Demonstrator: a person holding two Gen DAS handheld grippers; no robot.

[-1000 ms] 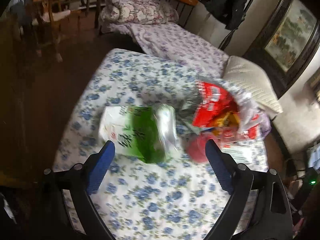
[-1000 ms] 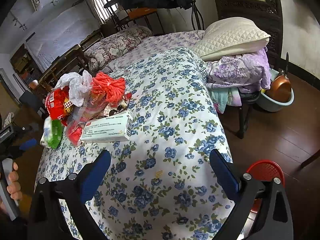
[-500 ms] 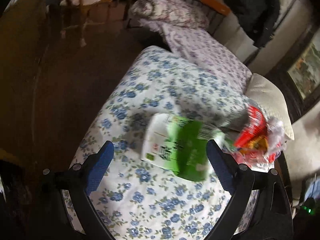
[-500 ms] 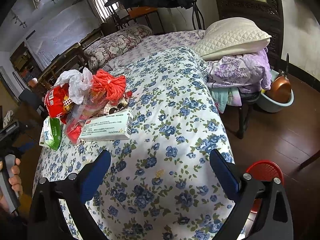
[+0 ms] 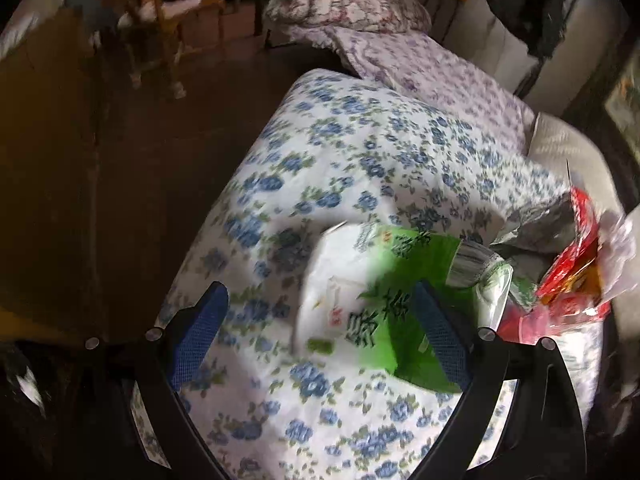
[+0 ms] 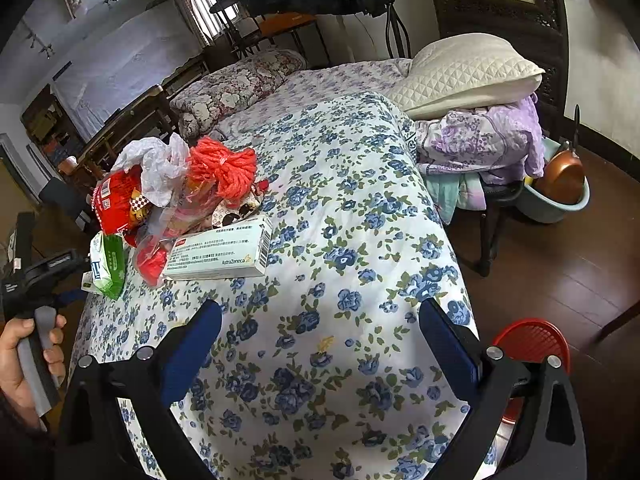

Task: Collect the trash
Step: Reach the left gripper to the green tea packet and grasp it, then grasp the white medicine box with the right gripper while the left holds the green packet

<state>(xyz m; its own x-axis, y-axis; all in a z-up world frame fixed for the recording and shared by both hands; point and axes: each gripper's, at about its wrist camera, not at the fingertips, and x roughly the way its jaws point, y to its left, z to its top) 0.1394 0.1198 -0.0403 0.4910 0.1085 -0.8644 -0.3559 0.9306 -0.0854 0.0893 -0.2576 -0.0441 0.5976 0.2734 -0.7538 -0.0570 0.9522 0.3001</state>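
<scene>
Up close, the left gripper (image 5: pixel 320 336) hangs with fingers spread over a crinkly green-and-white plastic packet (image 5: pixel 372 304) lying on the quilted floral bedspread (image 5: pixel 352 160). Beside it sit a glossy red wrapper (image 6: pixel 116 200) and a flat rectangular cardboard box (image 6: pixel 220 254). The right gripper (image 6: pixel 320 344) is also spread, empty.

The quilt (image 6: pixel 340 240) is showing as matt floral cloth. At nine o'clock of it, the green packet (image 5: pixel 384 300) is gleaming as glossy plastic film, the white bag (image 6: pixel 160 164) is crinkling as thin plastic, and the box (image 6: pixel 220 254) is looking like smooth card. At four o'clock, the floor (image 6: pixel 560 272) is shining as polished wood
</scene>
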